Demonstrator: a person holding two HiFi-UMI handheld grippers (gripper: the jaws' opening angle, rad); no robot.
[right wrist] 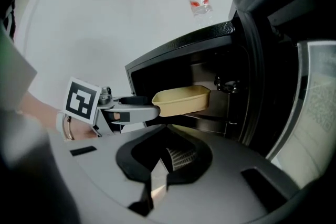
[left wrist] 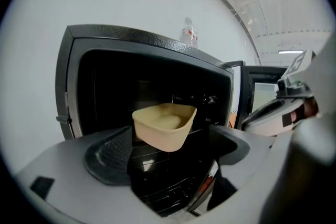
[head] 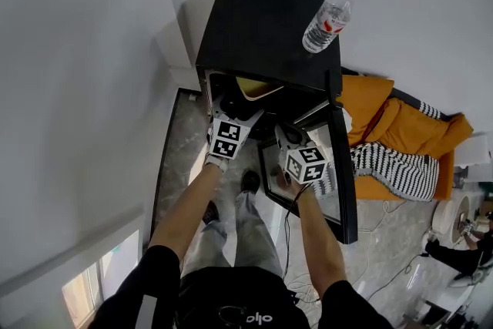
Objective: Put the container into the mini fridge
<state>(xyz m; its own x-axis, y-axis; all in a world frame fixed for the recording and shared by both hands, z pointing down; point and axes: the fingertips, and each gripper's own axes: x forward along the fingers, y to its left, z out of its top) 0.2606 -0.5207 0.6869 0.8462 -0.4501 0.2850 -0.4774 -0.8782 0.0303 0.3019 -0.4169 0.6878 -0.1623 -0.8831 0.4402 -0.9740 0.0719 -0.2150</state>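
Note:
The beige open-topped container (head: 258,88) (left wrist: 164,126) (right wrist: 181,100) sits at the front of the upper shelf inside the black mini fridge (head: 262,31) (left wrist: 84,76), whose door (head: 343,166) (right wrist: 310,113) stands open to the right. My left gripper (head: 231,105) (left wrist: 168,152) (right wrist: 126,110) is at the fridge opening, open, with a pad on each side of the container's near end and a gap showing on the right side. My right gripper (head: 286,136) (right wrist: 157,170) hangs lower, in front of the door, shut with nothing in it.
A water bottle (head: 327,21) (left wrist: 189,34) (right wrist: 198,2) lies on the fridge top. A white wall runs along the left. An orange cushion with a striped cloth (head: 400,142) lies right of the door. Cables trail on the marble floor (head: 385,243).

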